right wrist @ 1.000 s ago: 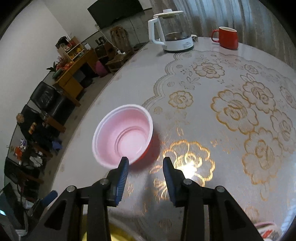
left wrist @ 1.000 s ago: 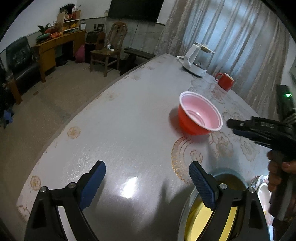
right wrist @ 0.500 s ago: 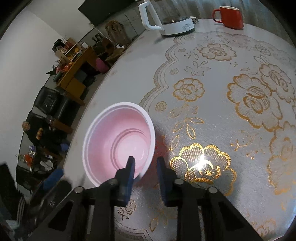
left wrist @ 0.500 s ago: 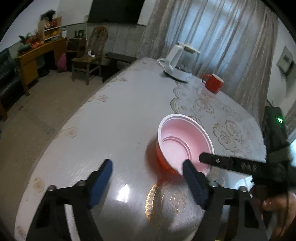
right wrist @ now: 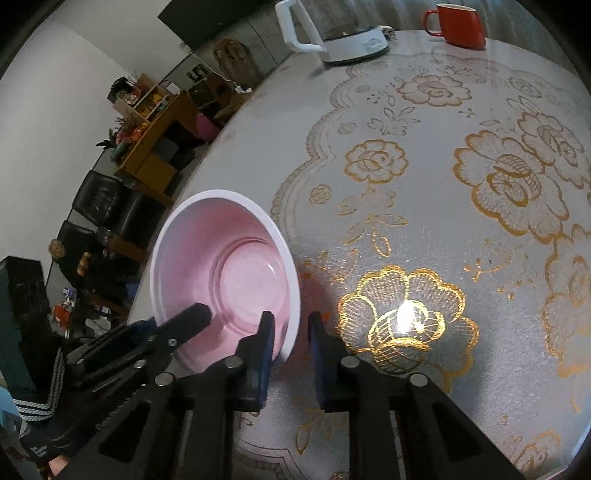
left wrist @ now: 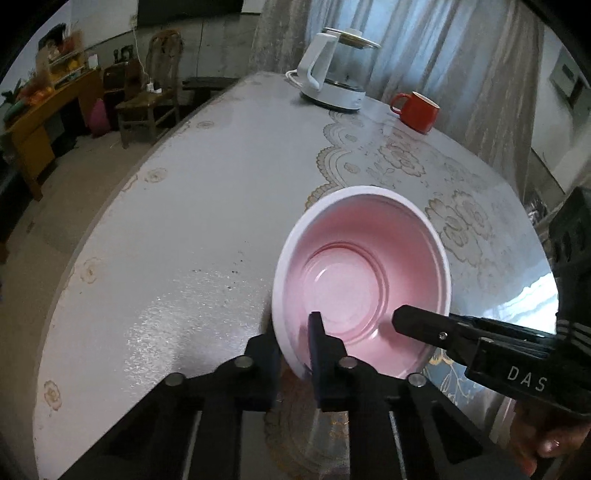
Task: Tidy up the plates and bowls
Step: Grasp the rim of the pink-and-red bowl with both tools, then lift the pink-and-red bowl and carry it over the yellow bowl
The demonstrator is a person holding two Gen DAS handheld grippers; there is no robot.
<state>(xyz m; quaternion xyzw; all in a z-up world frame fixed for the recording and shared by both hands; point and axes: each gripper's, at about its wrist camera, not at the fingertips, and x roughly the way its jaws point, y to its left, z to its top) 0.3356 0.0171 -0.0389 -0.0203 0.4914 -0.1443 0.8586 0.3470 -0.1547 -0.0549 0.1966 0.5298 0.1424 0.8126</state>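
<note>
Bowl [left wrist: 360,280]: pink inside, white rim, mouth tipped up toward the cameras, round with no long axis, on the table [left wrist: 192,221] well short of the kettle [left wrist: 338,70].
Left gripper [left wrist: 293,354]: just clamped onto bowl's near rim.
Right gripper [right wrist: 290,347]: just clamped onto bowl's rim, opposite side.
Mug [right wrist: 460,24]: red, beside kettle.

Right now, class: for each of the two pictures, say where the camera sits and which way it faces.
Left wrist: on the left gripper, looking down along its fingers at the pink bowl whose rim they pinch; the right gripper and a hand show.
Right wrist: on the right gripper, facing the same bowl's rim; the left gripper shows.
Shared: bowl, kettle, red mug.
</note>
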